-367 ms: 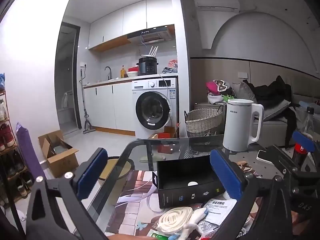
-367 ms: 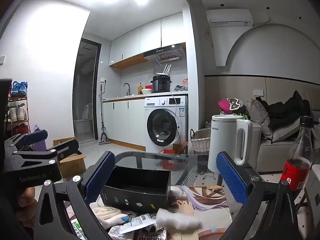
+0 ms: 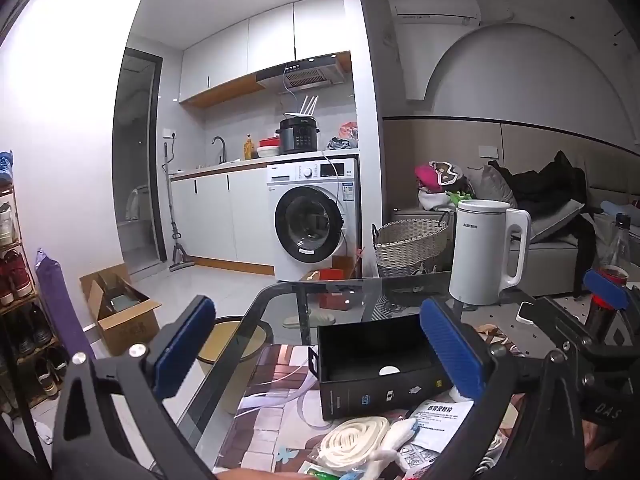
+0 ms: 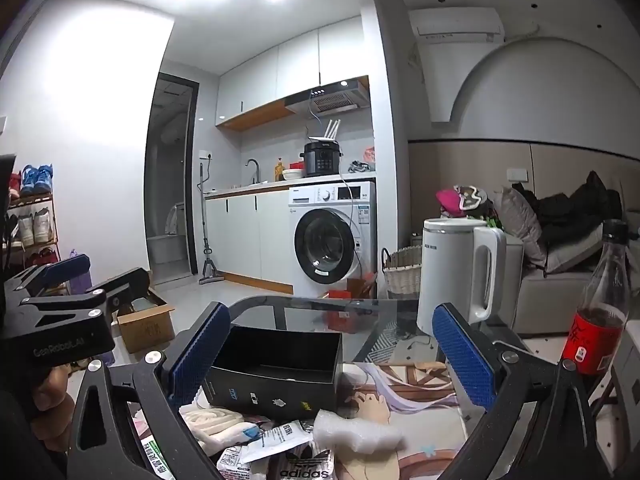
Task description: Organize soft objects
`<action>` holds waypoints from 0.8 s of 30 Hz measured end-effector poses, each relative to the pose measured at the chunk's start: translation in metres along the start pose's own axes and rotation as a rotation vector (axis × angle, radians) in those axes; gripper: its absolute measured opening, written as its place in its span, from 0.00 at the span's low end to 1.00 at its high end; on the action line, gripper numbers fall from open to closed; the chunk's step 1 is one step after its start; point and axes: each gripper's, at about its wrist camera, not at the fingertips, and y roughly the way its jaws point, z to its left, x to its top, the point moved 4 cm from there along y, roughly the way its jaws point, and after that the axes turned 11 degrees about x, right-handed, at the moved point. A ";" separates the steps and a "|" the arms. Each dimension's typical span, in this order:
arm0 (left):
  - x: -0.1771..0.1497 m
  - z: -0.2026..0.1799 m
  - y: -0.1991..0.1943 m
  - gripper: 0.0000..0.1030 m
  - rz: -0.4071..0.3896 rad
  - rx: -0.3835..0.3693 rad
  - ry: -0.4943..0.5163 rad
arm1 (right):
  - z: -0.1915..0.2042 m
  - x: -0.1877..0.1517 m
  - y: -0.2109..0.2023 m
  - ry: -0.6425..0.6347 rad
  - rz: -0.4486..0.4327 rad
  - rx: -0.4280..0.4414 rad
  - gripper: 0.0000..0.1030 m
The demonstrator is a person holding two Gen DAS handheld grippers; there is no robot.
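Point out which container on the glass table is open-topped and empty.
The black box, lying low at the table's centre with nothing visible inside. The white kettle stands tall with a handle; the bottle holds dark drink.

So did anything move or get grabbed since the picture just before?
Hardly anything. Both views match the earlier ones, so neither hand visibly moved. The left gripper and right gripper are wide open as before, holding nothing. The black box, the coiled white strap, the white kettle and the cola bottle sit where they were.
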 end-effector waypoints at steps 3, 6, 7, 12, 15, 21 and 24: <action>0.001 0.003 -0.001 1.00 0.003 0.002 -0.005 | -0.003 0.001 -0.004 0.021 0.019 0.004 1.00; 0.000 0.002 0.001 1.00 0.004 0.003 0.004 | -0.010 -0.008 0.008 0.048 0.056 -0.008 1.00; 0.000 0.001 0.001 1.00 0.004 0.005 0.007 | -0.011 -0.009 0.009 0.052 0.057 -0.008 1.00; 0.000 0.001 0.004 1.00 0.006 0.009 -0.002 | -0.012 -0.008 0.008 0.036 0.040 -0.002 1.00; 0.000 0.002 0.003 1.00 0.003 0.013 -0.006 | -0.007 -0.006 0.006 0.015 0.020 0.008 1.00; 0.001 0.002 0.003 1.00 0.002 0.020 -0.004 | -0.001 -0.007 0.005 0.005 0.013 0.018 1.00; 0.000 0.002 0.004 1.00 0.007 0.017 -0.004 | -0.001 -0.007 0.006 0.010 0.023 0.022 1.00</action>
